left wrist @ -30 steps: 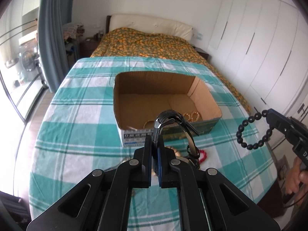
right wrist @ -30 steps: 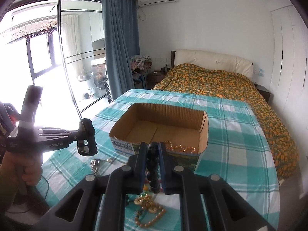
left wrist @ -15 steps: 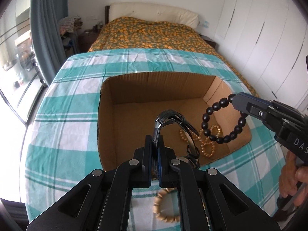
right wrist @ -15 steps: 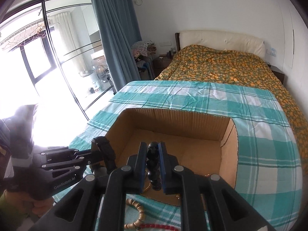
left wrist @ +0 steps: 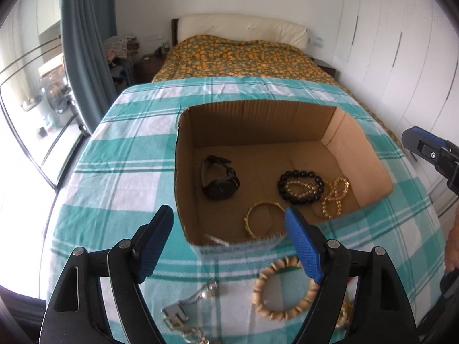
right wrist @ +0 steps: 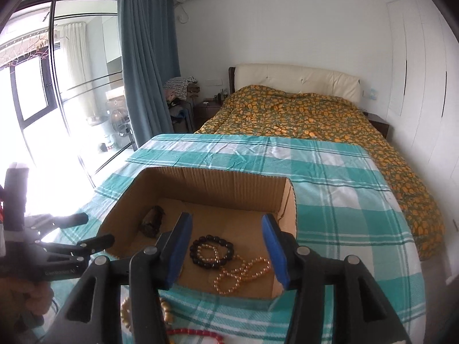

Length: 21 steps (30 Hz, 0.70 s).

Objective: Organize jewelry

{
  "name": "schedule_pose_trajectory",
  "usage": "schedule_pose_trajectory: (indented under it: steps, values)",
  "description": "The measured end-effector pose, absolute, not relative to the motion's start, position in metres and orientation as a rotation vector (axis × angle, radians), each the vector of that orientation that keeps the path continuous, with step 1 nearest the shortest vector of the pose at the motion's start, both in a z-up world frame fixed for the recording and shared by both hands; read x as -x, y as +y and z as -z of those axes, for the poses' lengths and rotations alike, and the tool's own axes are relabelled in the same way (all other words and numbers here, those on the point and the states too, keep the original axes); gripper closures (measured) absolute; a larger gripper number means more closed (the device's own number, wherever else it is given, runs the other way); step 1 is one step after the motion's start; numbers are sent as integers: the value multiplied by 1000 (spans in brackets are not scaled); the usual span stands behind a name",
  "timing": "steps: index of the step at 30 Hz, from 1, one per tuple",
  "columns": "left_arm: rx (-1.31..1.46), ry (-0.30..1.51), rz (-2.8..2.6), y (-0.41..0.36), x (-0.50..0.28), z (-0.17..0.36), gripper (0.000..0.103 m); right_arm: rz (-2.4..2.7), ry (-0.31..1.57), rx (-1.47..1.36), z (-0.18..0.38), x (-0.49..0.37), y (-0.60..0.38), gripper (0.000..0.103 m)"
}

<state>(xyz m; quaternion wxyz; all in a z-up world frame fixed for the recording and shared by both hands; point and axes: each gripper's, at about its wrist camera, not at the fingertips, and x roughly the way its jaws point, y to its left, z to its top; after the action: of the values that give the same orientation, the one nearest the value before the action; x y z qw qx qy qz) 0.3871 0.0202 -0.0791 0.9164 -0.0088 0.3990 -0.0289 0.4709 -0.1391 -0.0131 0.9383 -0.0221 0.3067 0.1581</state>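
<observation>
Both your left gripper [left wrist: 229, 238] and right gripper [right wrist: 226, 246] have just opened their jaws, empty; pinch the stiff, light wooden bead bracelet [left wrist: 284, 291] by its rim near the bench's front edge

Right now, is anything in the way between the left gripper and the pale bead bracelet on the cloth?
Nothing visible. The pale bead bracelet lies on the checked cloth outside the box, just below the open left gripper.

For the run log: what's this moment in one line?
left gripper: open, empty | right gripper: open, empty | watch, black beads: in box
</observation>
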Motion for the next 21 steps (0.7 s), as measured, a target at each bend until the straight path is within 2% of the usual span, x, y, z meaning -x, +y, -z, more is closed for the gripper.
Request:
schedule_pose_trajectory:
  steps: [3,10,16,21]
  values:
    - [-6,803,79,17,-341,81,12,-309,619,66,23,-428,-147,50]
    - [8,864,50,15,-250,128,11,-211,678,81,79,-327,-165,50]
    - [38,981,27,10,-218,180,11,-146,792,44,126,-278,-183,50]
    - [-2,962,22,1,-209,184,10,-142,819,40,139,-259,-186,50]
